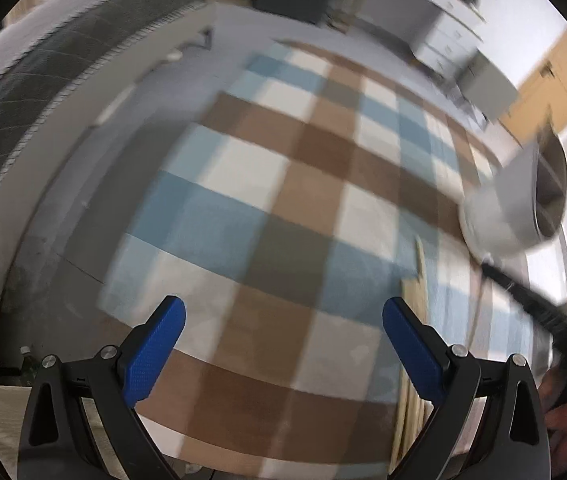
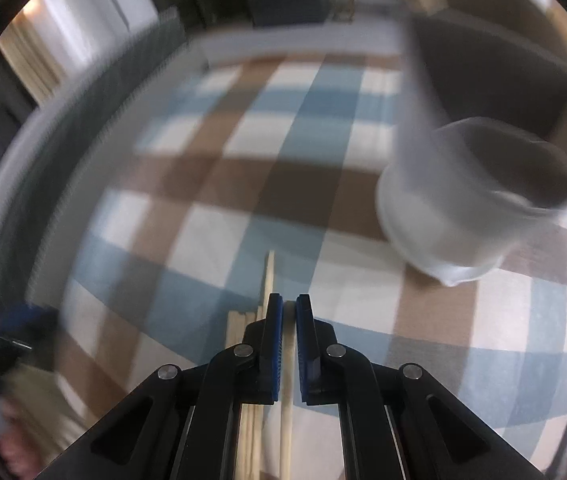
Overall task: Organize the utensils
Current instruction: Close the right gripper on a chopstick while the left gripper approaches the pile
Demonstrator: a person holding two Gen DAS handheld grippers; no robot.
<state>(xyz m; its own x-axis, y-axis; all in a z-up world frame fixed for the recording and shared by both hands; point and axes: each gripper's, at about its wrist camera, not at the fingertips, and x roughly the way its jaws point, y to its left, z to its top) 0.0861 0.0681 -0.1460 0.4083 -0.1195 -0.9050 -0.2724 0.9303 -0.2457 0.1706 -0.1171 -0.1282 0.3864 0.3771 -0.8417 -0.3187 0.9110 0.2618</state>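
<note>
1. Right gripper (image 2: 289,306) is clamped on one pale wooden chopstick (image 2: 286,420), which runs back between the blue pads; it's thin, smooth and straight.
2. Left gripper (image 1: 283,320) has its pads wide apart, nothing between them, over the checked cloth (image 1: 243,184).
3. Loose chopsticks (image 2: 249,432) lie on the cloth just left of the held one.
4. Further off stands the white holder (image 2: 443,216), open-topped.
5. Risk: such a slim stick could pivot or slip in the pads, miss the holder's rim, or knock it.

Chopsticks (image 2: 269,280) on the tablecloth (image 2: 219,216), holder (image 2: 463,200) far right.
</note>
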